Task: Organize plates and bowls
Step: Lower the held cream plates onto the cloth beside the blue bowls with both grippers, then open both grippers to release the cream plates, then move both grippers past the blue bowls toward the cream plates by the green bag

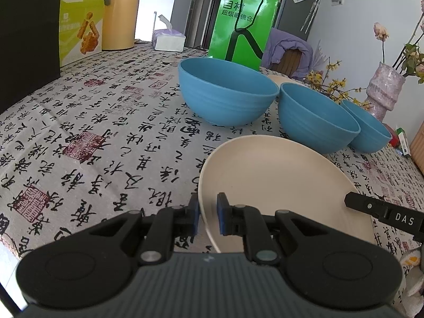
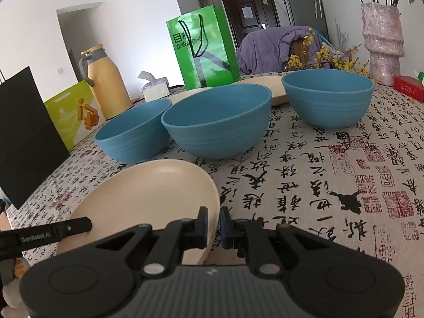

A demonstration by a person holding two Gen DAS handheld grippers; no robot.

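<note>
On the table (image 1: 111,111), cream plate (image 1: 278,182) sits nearest us, in front of the three blue bowls (image 1: 228,92). We can't see the plate's near rim in either view: our own gripper bodies cover it. More cream plates (image 2: 265,84) behind the bowls are mostly hidden, so we can't count them. Green bag (image 1: 238,23) stands behind the bowls; the vase (image 2: 381,39) top is cut off by the frame. Left gripper (image 1: 207,216) pinches the plate's left rim, jaws narrow, pads on either side of the edge. Right gripper (image 2: 213,226) pinches the opposite rim the same way. Both point down at a slant toward the bowls. The plate looks tilted; we can't tell if it's clear of the cloth.
</note>
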